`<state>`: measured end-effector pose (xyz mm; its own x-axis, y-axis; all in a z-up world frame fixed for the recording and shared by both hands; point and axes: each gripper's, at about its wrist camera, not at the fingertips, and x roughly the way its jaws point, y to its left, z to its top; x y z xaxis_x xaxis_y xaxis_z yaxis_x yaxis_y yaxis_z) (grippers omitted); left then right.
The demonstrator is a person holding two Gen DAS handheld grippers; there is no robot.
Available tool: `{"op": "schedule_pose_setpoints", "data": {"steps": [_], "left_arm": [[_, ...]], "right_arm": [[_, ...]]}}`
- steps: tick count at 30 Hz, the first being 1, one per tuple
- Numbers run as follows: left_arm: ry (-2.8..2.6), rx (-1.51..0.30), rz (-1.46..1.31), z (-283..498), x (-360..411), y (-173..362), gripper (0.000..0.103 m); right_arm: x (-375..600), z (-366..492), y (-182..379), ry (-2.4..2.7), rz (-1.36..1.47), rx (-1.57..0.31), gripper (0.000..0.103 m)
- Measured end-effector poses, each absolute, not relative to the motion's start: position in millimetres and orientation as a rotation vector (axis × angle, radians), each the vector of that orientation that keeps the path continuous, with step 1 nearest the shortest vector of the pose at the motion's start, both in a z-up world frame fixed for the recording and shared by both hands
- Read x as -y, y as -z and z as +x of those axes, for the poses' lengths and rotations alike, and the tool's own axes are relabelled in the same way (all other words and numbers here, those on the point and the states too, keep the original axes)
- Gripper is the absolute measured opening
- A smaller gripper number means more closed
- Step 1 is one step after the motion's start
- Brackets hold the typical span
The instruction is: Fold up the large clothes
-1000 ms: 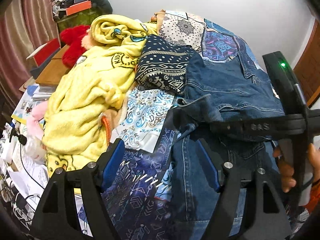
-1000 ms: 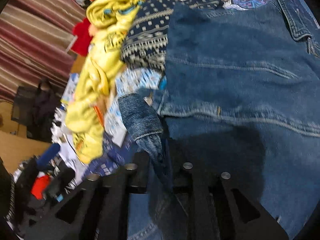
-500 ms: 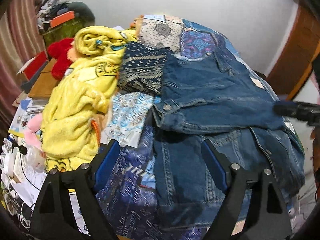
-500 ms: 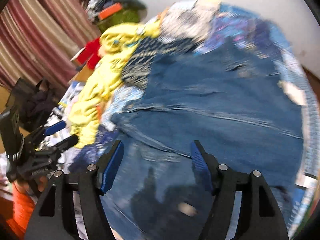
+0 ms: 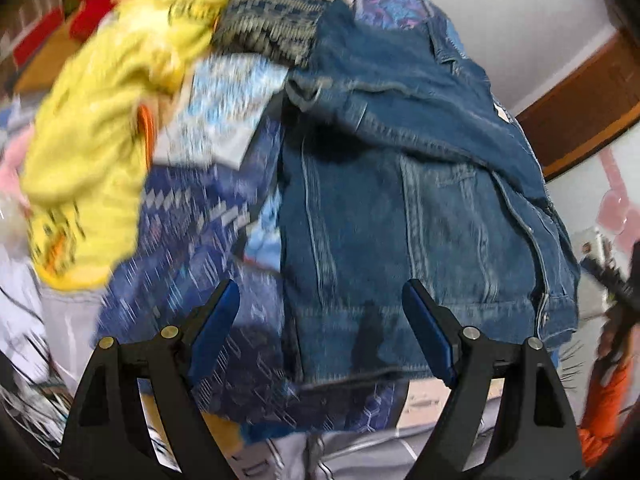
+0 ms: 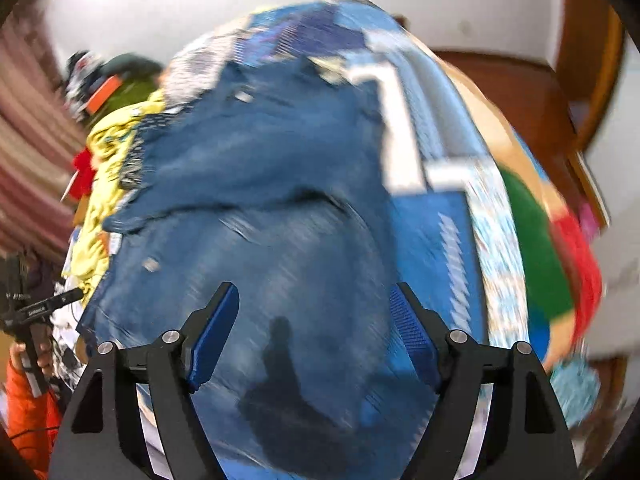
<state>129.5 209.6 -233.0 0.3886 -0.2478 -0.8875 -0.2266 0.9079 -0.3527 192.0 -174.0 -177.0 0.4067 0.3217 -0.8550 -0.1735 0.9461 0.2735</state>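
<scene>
A blue denim jacket (image 5: 416, 200) lies on the patterned bedspread, its upper part folded down over the lower part. It fills the middle of the right wrist view (image 6: 260, 208), blurred. My left gripper (image 5: 320, 320) is open and empty above the jacket's near hem. My right gripper (image 6: 314, 324) is open and empty above the jacket. The left gripper also shows at the left edge of the right wrist view (image 6: 36, 312).
A yellow blanket (image 5: 100, 120) and a dark patterned cloth (image 5: 272, 28) lie left of the jacket. A red plush (image 5: 96, 4) sits behind. Wooden furniture (image 6: 520, 92) stands at the right. The patterned bedspread (image 5: 192, 248) hangs over the near edge.
My right gripper let go of the denim sleeve cuff, opened and pulled back. The folded sleeve now lies on the jacket. My left gripper moved down toward the near hem.
</scene>
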Motion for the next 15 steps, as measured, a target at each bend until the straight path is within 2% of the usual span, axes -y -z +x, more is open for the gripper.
{"op": "schedule_pose_setpoints", "data": {"steps": [6, 9, 12, 15], "left_arm": [[0.064, -1.228, -0.605, 113.7, -204.7, 257.4, 0.08], [0.092, -1.232, -0.622, 111.3, -195.9, 261.6, 0.072], [0.082, -1.217, -0.609, 110.7, -190.6, 260.2, 0.068], [0.08, -1.202, -0.613, 110.6, -191.3, 258.8, 0.054]], "right_arm": [[198.0, 168.9, 202.9, -0.311, 0.292, -1.184, 0.075], [189.4, 164.5, 201.0, -0.336, 0.288, -1.177, 0.075], [177.1, 163.6, 200.4, -0.408, 0.303, -1.176, 0.075], [171.9, 159.6, 206.7, -0.422, 0.274, -1.16, 0.075]]}}
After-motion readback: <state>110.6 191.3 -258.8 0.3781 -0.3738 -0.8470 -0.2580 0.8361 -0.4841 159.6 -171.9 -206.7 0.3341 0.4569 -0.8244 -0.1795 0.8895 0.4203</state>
